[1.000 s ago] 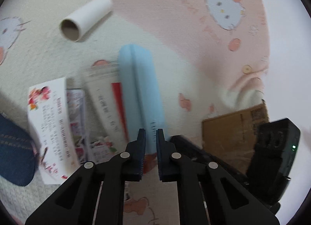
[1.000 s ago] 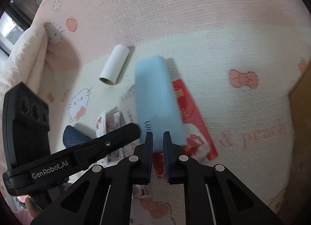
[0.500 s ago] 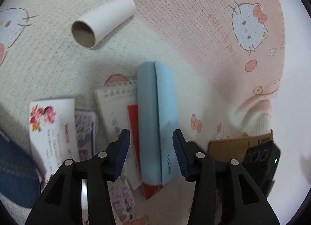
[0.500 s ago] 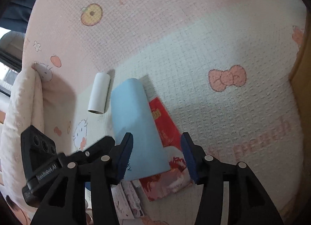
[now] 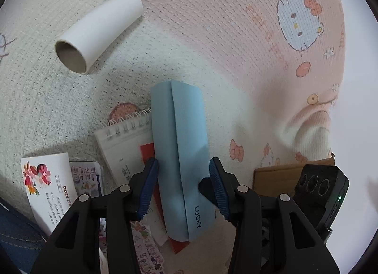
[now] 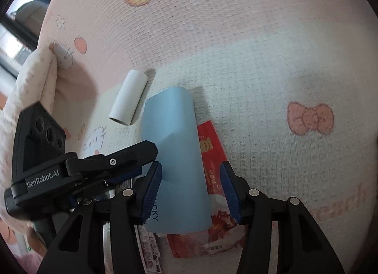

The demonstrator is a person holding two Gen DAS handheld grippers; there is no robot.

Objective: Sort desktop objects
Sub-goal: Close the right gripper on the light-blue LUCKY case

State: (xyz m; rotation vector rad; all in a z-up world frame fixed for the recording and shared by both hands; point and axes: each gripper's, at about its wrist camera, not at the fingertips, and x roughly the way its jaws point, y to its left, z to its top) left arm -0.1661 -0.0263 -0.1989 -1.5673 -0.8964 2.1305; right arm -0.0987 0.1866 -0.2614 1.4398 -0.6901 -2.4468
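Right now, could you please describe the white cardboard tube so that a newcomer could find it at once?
Start at the pink and cream cartoon-cat blanket and find the light blue case lying on the pile of papers. Beyond the case's far end, apart from everything, lies the white cardboard tube: the only round, hollow thing there, with a brown inside.

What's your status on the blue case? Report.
Left tool and right tool open, both straddling the long light-blue fabric case. Case rests on red packet and spiral notepad. Nothing blocking.
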